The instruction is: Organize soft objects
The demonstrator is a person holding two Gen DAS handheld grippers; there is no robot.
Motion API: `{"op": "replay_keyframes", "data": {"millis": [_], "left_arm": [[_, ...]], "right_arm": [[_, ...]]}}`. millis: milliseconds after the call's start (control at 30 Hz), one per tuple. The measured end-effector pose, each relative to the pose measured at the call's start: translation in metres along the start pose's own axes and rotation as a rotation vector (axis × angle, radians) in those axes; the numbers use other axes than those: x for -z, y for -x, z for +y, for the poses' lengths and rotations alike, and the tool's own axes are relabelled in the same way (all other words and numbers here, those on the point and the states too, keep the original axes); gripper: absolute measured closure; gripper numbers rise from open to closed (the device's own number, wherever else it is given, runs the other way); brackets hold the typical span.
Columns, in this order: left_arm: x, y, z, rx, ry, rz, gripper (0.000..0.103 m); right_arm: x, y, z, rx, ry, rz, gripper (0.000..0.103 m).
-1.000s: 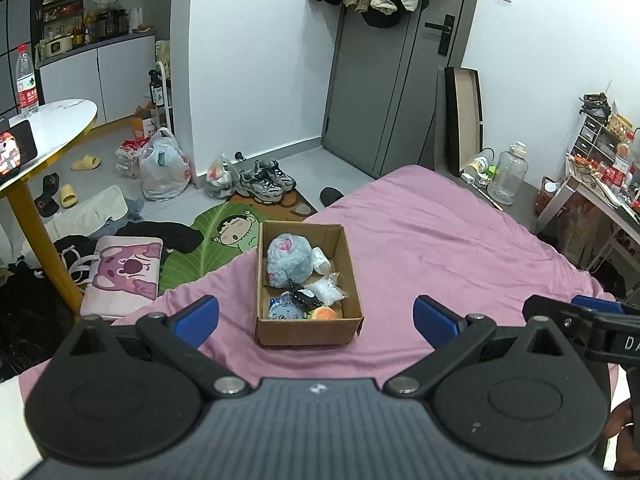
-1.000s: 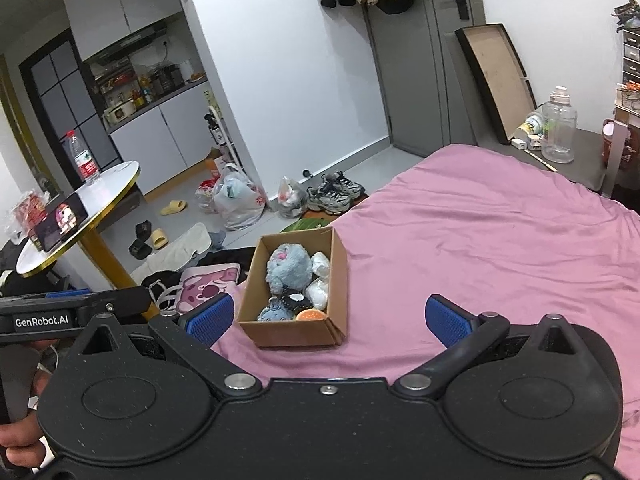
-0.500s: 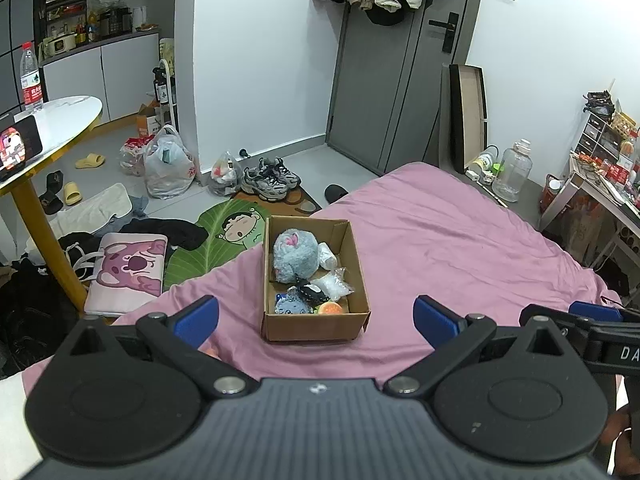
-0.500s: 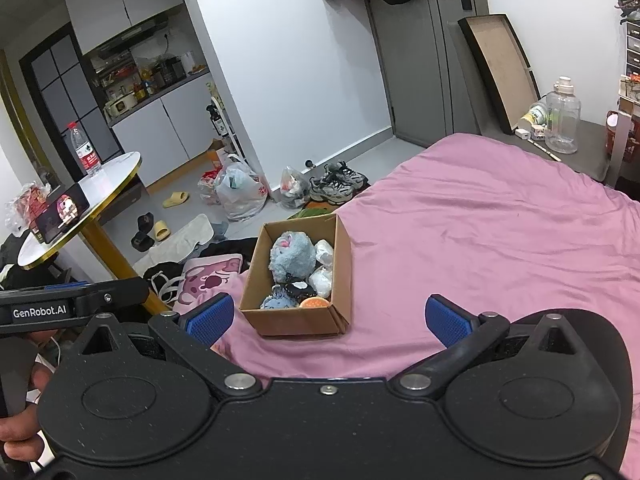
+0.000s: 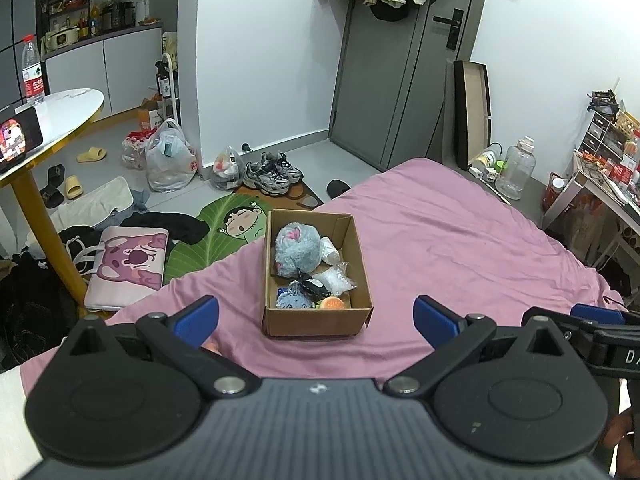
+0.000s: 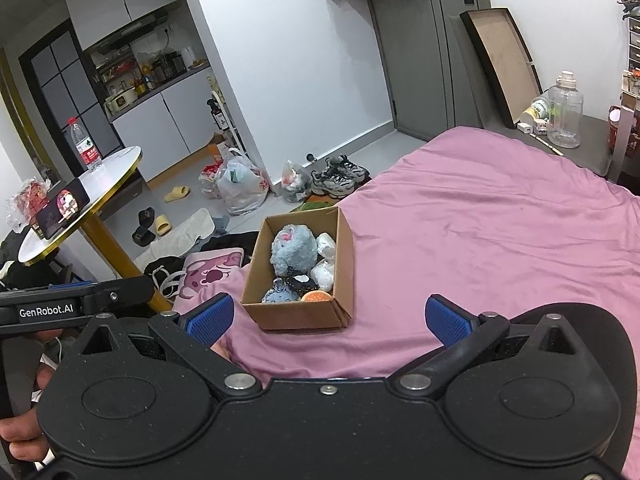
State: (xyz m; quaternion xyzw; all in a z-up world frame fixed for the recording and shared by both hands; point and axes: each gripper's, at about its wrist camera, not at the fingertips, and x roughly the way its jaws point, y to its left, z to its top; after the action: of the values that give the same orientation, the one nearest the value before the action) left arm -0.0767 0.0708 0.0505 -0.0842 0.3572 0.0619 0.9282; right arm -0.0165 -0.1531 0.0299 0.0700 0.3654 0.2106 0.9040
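Cardboard box (image 5: pixel 316 276) is seen on the pink bed (image 5: pixel 460 240), near its foot-end corner, w/ soft objs packed inside: a fluffy blue plush (image 5: pixel 297 249) at the far end, a white wrapped piece (image 5: pixel 329 249) beside it, a clear crinkly bag (image 5: pixel 335 280), a small black-and-white item (image 5: pixel 314 286), a smaller blue plush (image 5: pixel 292 300) and an orange ball (image 5: pixel 334 303) at the near end. No soft obj can be made out loose on the bedspread around the box.

Left hand-held gripper (image 5: pixel 316 316) is held low in front of the box, jaws spread wide, nothing between the blue pads. Right hand-held gripper (image 6: pixel 328 320) is held likewise, spread & empty, box just ahead betw. its fingers.

Step in hand can't be settled: objs all in the box w/ both tools empty fits either a sort finished (everything gathered in) or a box about to be emptied & its contents laid out. Whichever applies, any grasp here would call for a gentle close on squashy, slippery items, approached from above, w/ the light box kept from sliding on the sheet
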Motion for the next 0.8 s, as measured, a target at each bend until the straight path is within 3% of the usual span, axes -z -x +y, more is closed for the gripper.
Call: {"op": "replay_keyframes", "data": {"millis": [800], "left_arm": [[-0.0002,-0.0009,0.0012,0.001,-0.003,0.004,0.000]], "right_arm": [[0.0002,-0.0020,0.0032,0.006,0.002,0.013,0.000]]}}
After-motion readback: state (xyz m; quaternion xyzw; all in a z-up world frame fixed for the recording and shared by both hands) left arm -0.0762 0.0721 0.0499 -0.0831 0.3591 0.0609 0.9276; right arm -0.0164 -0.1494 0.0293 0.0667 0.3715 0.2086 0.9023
